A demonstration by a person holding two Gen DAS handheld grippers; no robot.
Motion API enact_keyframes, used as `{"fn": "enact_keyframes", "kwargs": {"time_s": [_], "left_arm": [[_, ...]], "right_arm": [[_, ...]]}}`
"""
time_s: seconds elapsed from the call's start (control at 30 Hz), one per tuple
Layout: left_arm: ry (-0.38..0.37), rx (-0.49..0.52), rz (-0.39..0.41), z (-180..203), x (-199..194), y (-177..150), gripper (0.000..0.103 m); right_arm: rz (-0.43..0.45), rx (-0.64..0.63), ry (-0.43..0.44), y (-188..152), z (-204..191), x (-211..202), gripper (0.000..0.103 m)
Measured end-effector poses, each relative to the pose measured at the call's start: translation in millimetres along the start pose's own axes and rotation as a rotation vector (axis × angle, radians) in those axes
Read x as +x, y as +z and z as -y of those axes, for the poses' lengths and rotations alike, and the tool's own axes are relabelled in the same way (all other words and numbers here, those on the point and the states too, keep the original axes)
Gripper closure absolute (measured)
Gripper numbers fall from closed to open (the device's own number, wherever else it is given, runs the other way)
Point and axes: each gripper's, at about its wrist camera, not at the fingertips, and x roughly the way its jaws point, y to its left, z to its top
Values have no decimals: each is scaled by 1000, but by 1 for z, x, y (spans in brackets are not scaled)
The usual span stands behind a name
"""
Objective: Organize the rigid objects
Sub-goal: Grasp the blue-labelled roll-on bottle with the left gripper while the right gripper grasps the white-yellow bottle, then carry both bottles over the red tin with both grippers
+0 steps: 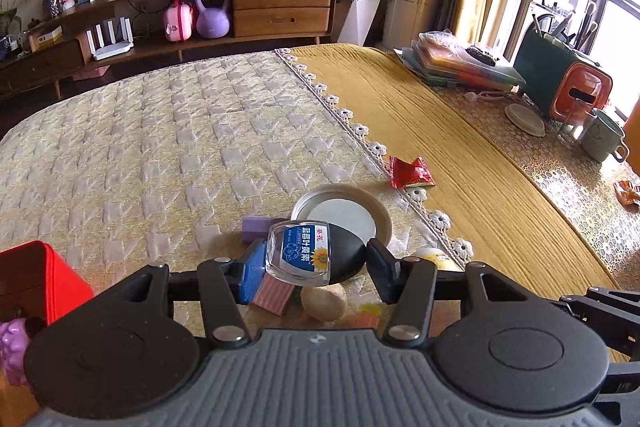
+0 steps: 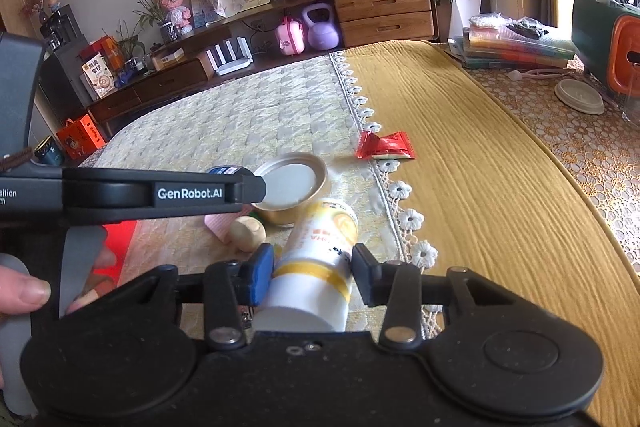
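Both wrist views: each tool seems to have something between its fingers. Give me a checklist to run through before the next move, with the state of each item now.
1. Left tool grips the jar: ok, both fingers press its sides.
2. Right tool grips the bottle: ok, fingers on both sides.
3. Jar clear of the cloth: ok, it hangs above the blocks.
4. Bottle clear of the cloth: cannot tell, its near end is hidden by the tool.
5. Red box free to take things: cannot tell, only a corner shows.
6. Tin out of the way: not ok, it sits just ahead of both tools.
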Motion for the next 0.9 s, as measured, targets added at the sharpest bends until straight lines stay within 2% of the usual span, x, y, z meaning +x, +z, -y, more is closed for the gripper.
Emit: {"fn": "enact_keyframes", "kwargs": {"time_s": [0.17,0.37,0.43,0.57,0.7,0.8,0.9], "left_arm": [[0,-19,11,-12,-25,-6,50],[-3,-41,33,-27,-56,-15,50],[-1,-49,36,-31,-64,-19,50],[-6,-68,38,-38,-77,-26,50],[-18,-83,41,-43,-89,-34,50],[-24,-87,42,-46,-97,-38,50],[-27,-93,43,-50,-103,-42,50]], "right_arm": [[-7,-12,-14,-5,-2,-9,62],[-59,-42,-21,-22,-8,-13,62],[-91,-36,-27,-26,-8,-9,62],[-97,-58,-38,-25,-14,-5,62],[-137,-68,-33,-25,-19,6,57],[-177,-83,-57,-28,-22,18,57],[-169,-82,-89,-32,-23,22,58]]}}
